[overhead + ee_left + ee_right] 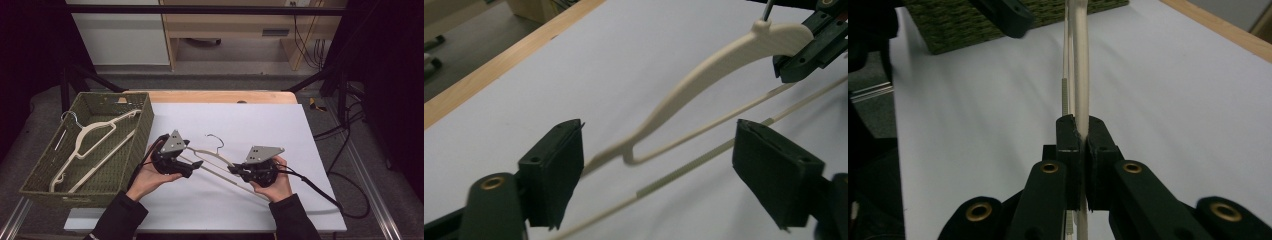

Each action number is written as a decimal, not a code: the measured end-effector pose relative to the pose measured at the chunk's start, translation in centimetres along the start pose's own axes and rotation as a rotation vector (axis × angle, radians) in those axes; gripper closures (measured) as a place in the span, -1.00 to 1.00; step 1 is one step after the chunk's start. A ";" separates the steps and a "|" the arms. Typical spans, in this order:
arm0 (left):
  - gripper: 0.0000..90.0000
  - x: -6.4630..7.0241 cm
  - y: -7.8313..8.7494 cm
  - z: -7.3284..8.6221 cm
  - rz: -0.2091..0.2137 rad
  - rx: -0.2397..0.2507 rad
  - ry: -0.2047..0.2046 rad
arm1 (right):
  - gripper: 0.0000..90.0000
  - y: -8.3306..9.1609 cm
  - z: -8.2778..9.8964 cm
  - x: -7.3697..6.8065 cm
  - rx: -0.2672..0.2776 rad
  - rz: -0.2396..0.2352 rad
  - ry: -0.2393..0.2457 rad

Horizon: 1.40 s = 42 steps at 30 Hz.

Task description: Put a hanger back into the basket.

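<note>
- Basket (142, 117): green woven, standing over the left edge of the white sheet (280, 130); it holds a second cream hanger (95, 145) with a metal hook.
- Left gripper (196, 165): near the sheet's middle, just right of the basket; jaws stand wide, set either side of the hanger's arm and lower bar without pressing them.
- Hanger (220, 162): cream plastic, thin lower bar, dark wire hook pointing toward the far edge; it lies slantwise across the sheet's middle, its right end lifted.
- Right gripper (234, 171): jaws clamped tight on the hanger's arm.
- Open room: bare sheet toward the far edge and the right edge.
</note>
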<state>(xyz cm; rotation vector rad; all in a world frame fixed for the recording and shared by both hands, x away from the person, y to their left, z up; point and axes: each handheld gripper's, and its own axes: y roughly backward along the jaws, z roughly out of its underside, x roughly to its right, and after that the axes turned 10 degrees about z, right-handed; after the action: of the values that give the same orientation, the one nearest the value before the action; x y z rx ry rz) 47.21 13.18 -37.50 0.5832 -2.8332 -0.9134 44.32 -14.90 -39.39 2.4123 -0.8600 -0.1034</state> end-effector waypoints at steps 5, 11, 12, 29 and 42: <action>-0.02 0.1 -0.8 -0.1 0.069 -0.055 -0.029 | 0.94 -0.1 -0.3 -0.7 -0.007 -0.066 0.028; 0.44 0.3 -0.8 0.1 0.114 -0.111 -0.052 | 0.94 -0.1 -0.5 -1.0 -0.009 -0.106 0.036; 0.47 0.5 -0.8 0.1 0.111 -0.116 -0.061 | 0.94 -0.1 -0.4 -1.0 -0.012 -0.110 0.037; 0.91 3.7 0.8 -0.3 0.177 -0.094 -0.002 | 0.12 0.8 -0.9 -0.4 0.065 0.080 0.002; 0.92 2.8 7.0 -2.7 0.059 0.014 0.046 | -0.74 5.3 -0.1 1.1 0.238 0.193 -0.143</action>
<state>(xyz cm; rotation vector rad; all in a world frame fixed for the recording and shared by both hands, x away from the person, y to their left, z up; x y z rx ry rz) 42.93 15.83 -31.23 0.5126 -2.8023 -0.8595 42.28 -18.84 -36.31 2.5478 -1.2272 -0.1056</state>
